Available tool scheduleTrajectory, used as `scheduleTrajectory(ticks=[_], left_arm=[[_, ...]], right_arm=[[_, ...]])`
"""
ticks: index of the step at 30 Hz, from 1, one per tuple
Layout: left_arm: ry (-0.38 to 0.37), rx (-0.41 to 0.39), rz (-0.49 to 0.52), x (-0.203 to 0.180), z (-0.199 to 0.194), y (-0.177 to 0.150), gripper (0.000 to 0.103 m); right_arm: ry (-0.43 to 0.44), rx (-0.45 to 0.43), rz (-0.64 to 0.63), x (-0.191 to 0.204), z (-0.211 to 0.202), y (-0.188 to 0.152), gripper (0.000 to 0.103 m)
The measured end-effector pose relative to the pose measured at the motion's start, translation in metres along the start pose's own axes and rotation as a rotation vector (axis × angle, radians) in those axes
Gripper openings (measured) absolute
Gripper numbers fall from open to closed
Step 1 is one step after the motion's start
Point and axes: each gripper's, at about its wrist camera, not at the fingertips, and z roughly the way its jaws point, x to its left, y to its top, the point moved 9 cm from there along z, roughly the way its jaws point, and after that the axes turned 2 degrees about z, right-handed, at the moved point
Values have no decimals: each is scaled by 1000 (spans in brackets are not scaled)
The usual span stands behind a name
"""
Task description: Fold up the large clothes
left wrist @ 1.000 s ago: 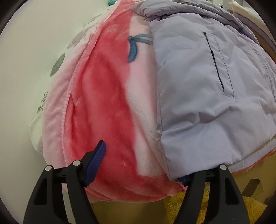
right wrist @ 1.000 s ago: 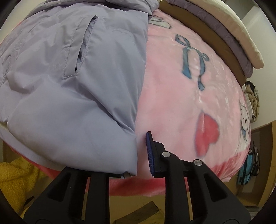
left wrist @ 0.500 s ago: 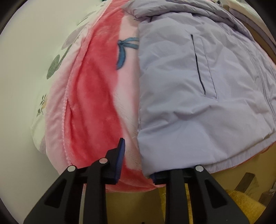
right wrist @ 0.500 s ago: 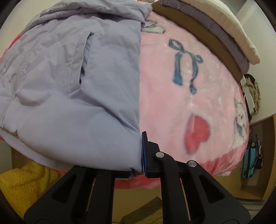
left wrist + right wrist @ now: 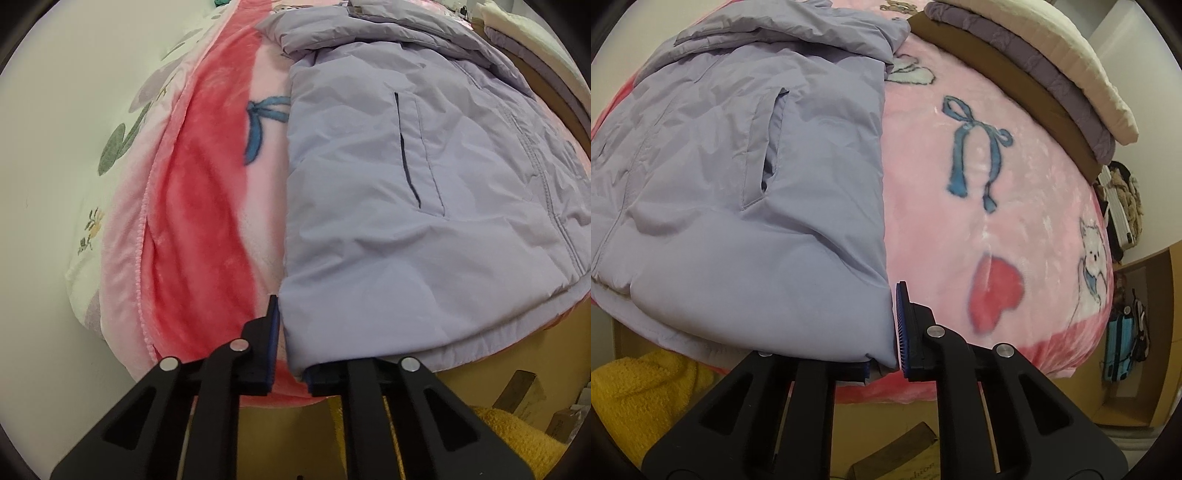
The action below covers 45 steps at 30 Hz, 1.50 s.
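the lilac jacket (image 5: 424, 221) lay front-up on the pink blanket (image 5: 207, 221) covering the bed. the left gripper (image 5: 290, 354) was clenched on its near hem corner, and the right gripper (image 5: 882, 347) pinched the opposite corner. the hem fold looked just begun; next, both corners probably needed carrying toward the collar together. stacked bedding (image 5: 1052, 74) lay beyond, clear of the fold. a yellow towel (image 5: 639, 391) lay below.
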Motion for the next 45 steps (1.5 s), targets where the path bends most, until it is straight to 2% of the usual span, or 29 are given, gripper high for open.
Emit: scheduleTrajectory(ticks=[9, 16, 18, 21, 26, 30, 35, 41, 45], left_arm=[[-23, -25, -33, -1, -14, 5, 9], [1, -59, -19, -4, -27, 9, 8], [-18, -66, -62, 0, -36, 12, 8], [-42, -99, -136, 10, -59, 29, 8], [-28, -161, -218, 27, -92, 80, 8], [9, -201, -226, 37, -109, 126, 8], [34, -219, -207, 48, -115, 195, 8], [-8, -256, -247, 64, -120, 285, 8], [9, -264, -249, 70, -118, 321, 8]], right_arm=[[1, 18, 6, 0, 11, -4, 10], [6, 43, 67, -4, 11, 1, 10], [-5, 9, 71, -6, 0, 9, 10], [-19, -103, 99, -16, -44, 41, 10], [-15, -217, 115, -29, -93, 98, 10], [-15, -289, 134, -37, -113, 148, 10], [-42, -305, 147, -40, -120, 197, 10], [-87, -329, 143, -41, -123, 264, 10], [-78, -362, 105, -41, -119, 307, 10]])
